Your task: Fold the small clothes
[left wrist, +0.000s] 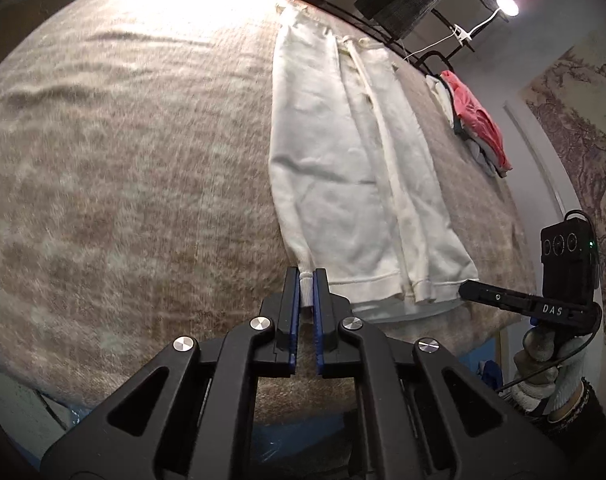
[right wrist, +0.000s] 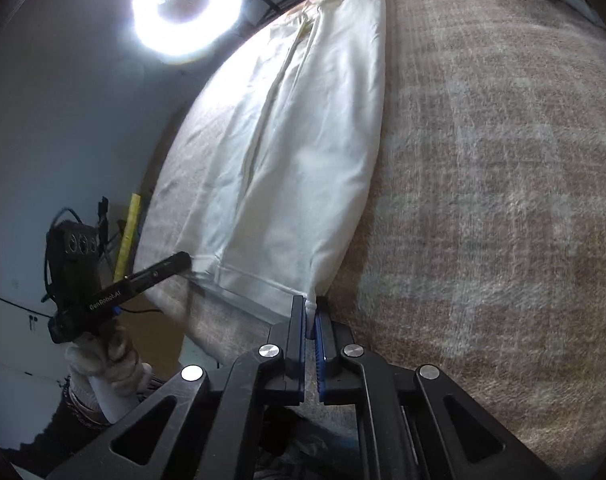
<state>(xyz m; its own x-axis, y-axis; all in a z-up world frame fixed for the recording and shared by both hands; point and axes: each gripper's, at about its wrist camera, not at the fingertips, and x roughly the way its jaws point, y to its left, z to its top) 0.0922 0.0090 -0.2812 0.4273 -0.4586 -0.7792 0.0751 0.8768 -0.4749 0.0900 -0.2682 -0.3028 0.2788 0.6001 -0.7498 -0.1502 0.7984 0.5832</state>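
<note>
White trousers (left wrist: 343, 168) lie lengthwise on a fuzzy beige blanket, folded leg over leg, waistband at the far end and cuffs toward me. My left gripper (left wrist: 306, 276) is shut on the left cuff corner of the white trousers. In the right wrist view the same white trousers (right wrist: 303, 152) stretch away, and my right gripper (right wrist: 310, 304) is shut on the right cuff corner. Each view also shows the other gripper at the hem: the right gripper (left wrist: 469, 287) at the far cuff, and the left gripper (right wrist: 181, 259) likewise, both held by gloved hands.
A pile of folded clothes with a pink piece (left wrist: 477, 120) on top sits at the blanket's right edge. The beige blanket (left wrist: 123, 180) spreads wide to the left. A ring lamp (right wrist: 187, 10) glares past the table's far left, and a small lamp (left wrist: 507, 3) shines at the back right.
</note>
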